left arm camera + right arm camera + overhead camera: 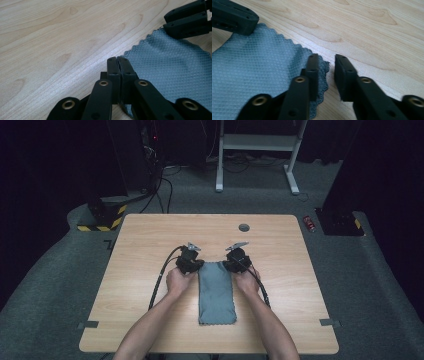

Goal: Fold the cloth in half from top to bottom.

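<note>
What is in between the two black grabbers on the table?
The far end of the grey cloth lies between the left gripper and the right gripper, as the high view shows.

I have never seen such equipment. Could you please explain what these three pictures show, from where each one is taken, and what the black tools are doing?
A person sits at a wooden table and holds a hand tool with a two-jaw claw in each hand. The high view looks down from above. There the left claw and the right claw meet the far corners of a grey-blue cloth that lies flat, folded into a long strip.

The other two pictures come from small cameras riding on the claws. In the left gripper view, the left claw has its jaws pressed together at the cloth's corner, apparently pinching it. In the right gripper view, the right claw stands open, one jaw on the cloth's scalloped edge, the other on bare wood.
</note>
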Motion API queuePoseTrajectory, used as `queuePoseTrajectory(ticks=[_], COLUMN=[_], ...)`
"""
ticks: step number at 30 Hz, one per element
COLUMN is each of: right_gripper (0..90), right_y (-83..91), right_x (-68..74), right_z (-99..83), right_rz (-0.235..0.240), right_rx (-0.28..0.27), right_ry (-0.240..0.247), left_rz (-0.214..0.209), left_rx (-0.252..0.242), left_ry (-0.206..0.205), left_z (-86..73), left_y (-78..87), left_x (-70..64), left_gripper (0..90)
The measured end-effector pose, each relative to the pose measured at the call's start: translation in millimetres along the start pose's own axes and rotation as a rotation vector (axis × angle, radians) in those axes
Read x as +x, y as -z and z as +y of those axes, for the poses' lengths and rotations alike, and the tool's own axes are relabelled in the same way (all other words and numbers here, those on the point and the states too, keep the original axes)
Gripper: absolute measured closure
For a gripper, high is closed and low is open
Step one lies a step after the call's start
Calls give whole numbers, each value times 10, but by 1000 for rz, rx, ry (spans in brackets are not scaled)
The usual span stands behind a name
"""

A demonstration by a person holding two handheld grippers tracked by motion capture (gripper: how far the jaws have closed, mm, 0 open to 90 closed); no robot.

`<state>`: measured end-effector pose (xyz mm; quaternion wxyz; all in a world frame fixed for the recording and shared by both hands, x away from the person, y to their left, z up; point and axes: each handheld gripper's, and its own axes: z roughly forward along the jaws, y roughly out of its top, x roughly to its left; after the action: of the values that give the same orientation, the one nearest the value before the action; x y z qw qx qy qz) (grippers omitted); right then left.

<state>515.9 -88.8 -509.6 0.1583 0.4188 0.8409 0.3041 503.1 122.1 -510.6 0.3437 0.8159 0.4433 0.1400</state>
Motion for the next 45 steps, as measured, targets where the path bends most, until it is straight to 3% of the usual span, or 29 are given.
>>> queuePoseTrajectory(ticks=[3,8,10,11,12,16,19,22,25,28,34,39,45], right_gripper=[694,724,756,756,811,880,892,899,899,900,900,900,900], right_y=[-14,-16,-21,-21,-23,-28,-28,-15,51,136,232,361,477], right_x=[-9,-25,-27,-27,-20,-36,-34,-18,-31,-42,-84,-116,-177], right_z=[-1,-3,0,0,2,0,5,8,19,43,71,237,372], right_rz=[3,25,37,37,54,90,88,71,75,73,70,41,18], right_rx=[-9,-8,-10,-10,-9,-8,-7,-6,-31,-58,-75,-88,-117], right_ry=[-6,-11,8,8,13,7,12,0,-16,-1,-24,-6,-17], left_rz=[20,23,19,23,35,28,-8,-13,-45,-59,-73,-83,-77], left_rx=[15,30,38,54,68,84,92,103,90,57,16,-34,-77], left_ry=[-4,43,43,31,8,-12,-4,-13,14,34,29,45,27], left_z=[-3,-9,-1,15,34,55,66,81,77,102,205,349,534], left_y=[-1,18,21,22,16,8,1,1,13,53,145,220,322], left_x=[16,58,57,44,16,-8,7,9,52,66,70,120,120], left_gripper=[865,736,708,708,703,787,852,889,891,892,892,892,892])
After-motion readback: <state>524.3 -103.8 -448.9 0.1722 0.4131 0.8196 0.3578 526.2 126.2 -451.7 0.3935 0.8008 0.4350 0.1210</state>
